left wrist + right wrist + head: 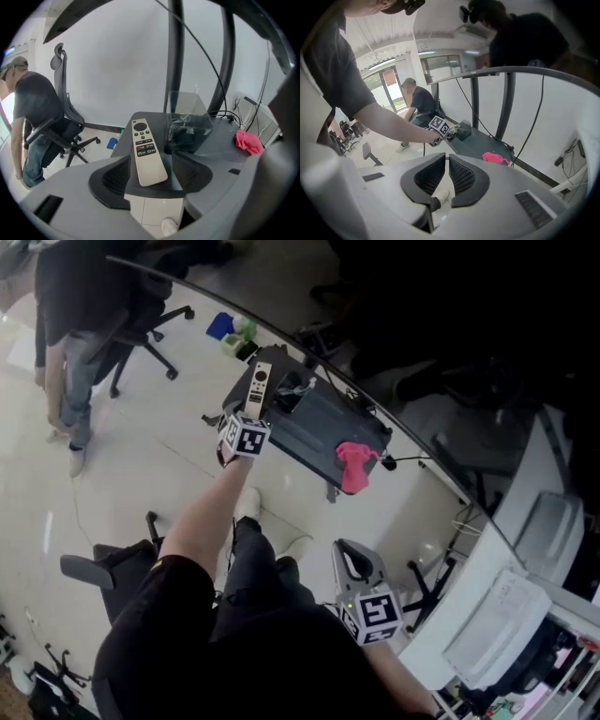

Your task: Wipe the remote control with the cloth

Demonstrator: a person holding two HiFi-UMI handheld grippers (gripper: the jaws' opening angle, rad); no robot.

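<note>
Head view: the left gripper [249, 418] reaches out to the near left corner of the dark table [314, 427]. The white remote control [258, 388] lies on that corner. Its long axis runs straight away from the gripper, across the table toward its far edge. The pink cloth [354, 465] sits crumpled at the table's right end, well apart from the remote. The right gripper [354, 563] hangs low, off the table on the near side, close to the person's lap.

Left gripper view: the jaws stand wide apart, one on each side of the remote's [147, 150] plain near end. A sliver of gap shows along both sides, so the left gripper [151, 159] has no squeeze on it. The button end points away along the table [220, 154]. A clear plastic box [187, 119] with cables inside stands on the table just right of the remote's far end. The cloth [248, 142] lies farther right.

Right gripper view: the right gripper [446, 157] has its jaws drawn almost together, leaving a thin slit with nothing in it. Beyond them, the cloth [494, 158] lies on the near end of the table [480, 140].
</note>
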